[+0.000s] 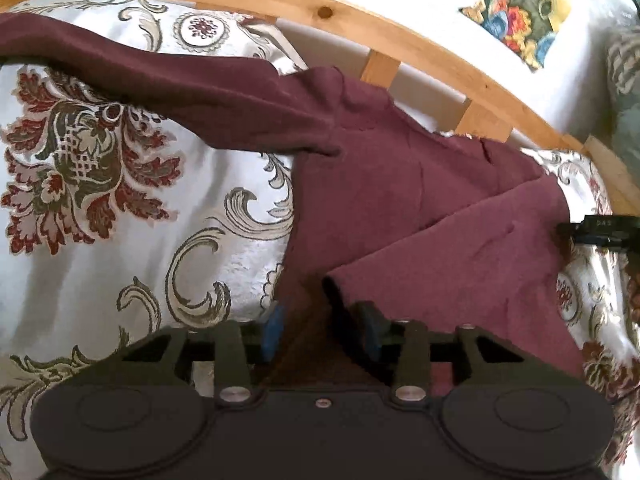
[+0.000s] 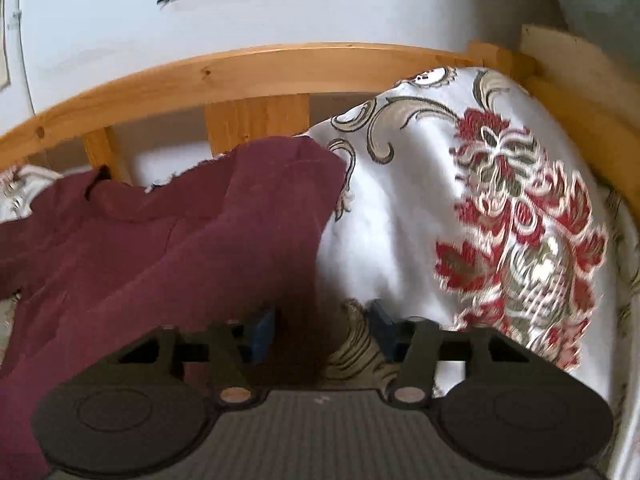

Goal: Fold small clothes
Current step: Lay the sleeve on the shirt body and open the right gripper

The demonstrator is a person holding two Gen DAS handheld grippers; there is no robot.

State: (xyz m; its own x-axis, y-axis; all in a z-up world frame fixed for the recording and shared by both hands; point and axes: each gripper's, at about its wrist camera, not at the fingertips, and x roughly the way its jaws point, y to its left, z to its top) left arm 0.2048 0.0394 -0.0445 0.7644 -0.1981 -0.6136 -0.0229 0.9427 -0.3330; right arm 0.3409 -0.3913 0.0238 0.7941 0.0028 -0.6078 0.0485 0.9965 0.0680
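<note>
Nearest in the left wrist view, the left gripper (image 1: 322,330) has its blue-padded fingers (image 1: 274,330) spread fairly wide, with the near hem of the maroon garment (image 1: 420,216) lying between them, not pinched. Nearest in the right wrist view, the right gripper (image 2: 322,330) is likewise spread, the garment (image 2: 180,240)'s near edge and a patch of bedspread between its fingers (image 2: 262,332). The garment lies on the floral bedspread (image 1: 120,208), partly folded, one flap laid diagonally across its body and a sleeve stretching away from it. Beyond the garment runs the wooden bed rail (image 2: 248,72), then a white wall carrying a colourful cloth (image 1: 528,12).
</note>
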